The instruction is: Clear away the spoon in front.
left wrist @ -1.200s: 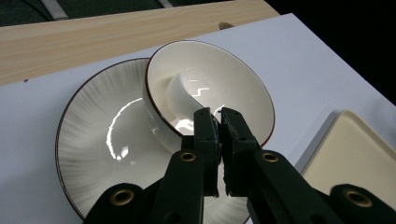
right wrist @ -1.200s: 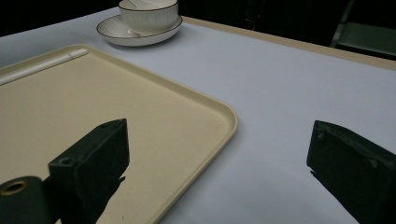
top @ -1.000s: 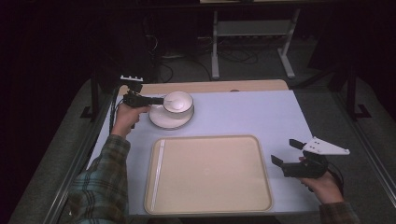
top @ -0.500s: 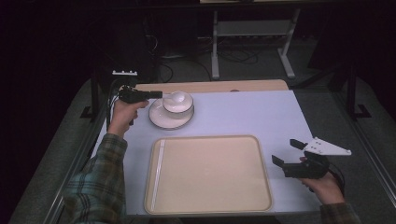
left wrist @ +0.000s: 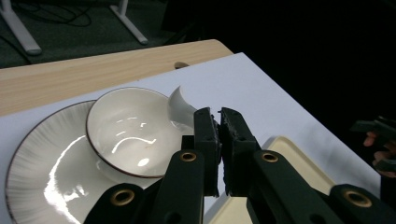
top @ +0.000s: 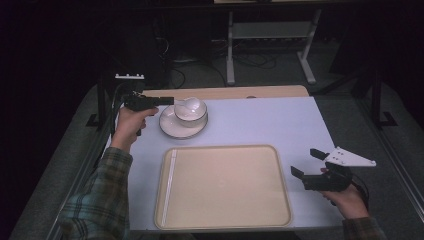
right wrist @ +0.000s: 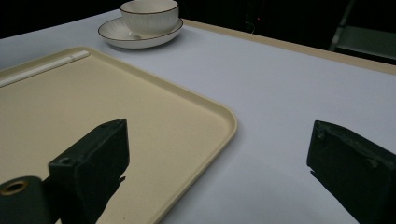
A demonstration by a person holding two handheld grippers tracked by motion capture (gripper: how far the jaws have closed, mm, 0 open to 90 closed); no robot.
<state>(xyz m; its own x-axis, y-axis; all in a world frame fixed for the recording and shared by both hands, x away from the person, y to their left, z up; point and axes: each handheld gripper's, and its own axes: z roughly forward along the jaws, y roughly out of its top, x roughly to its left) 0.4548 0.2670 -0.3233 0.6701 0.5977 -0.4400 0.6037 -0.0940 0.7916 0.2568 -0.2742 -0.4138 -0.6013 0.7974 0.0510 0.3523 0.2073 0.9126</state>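
A white bowl [top: 193, 115] stands on a white ribbed plate [top: 172, 130] at the table's back left. My left gripper [top: 170, 101] is shut on the handle of a white spoon [top: 183, 103], which it holds level just above the bowl. In the left gripper view the spoon [left wrist: 181, 108] curves out past the pinched jaws [left wrist: 219, 119], over the bowl [left wrist: 126, 130] and plate [left wrist: 37, 168]. My right gripper [top: 305, 161] stands open right of the beige tray [top: 225, 220], nothing between its jaws [right wrist: 219, 144]. The bowl [right wrist: 149, 14] and tray [right wrist: 93, 98] lie ahead of it.
A thin pale stick [top: 170, 180] lies along the tray's left side. The white table cover [top: 270, 125] spreads behind and right of the tray, with a wooden strip [top: 225, 92] at the far edge. A metal stand [top: 270, 45] is on the floor beyond.
My left gripper has risen from the bowl's rim and drawn back to the left, bringing the spoon up out of the bowl. The right gripper has stayed put.
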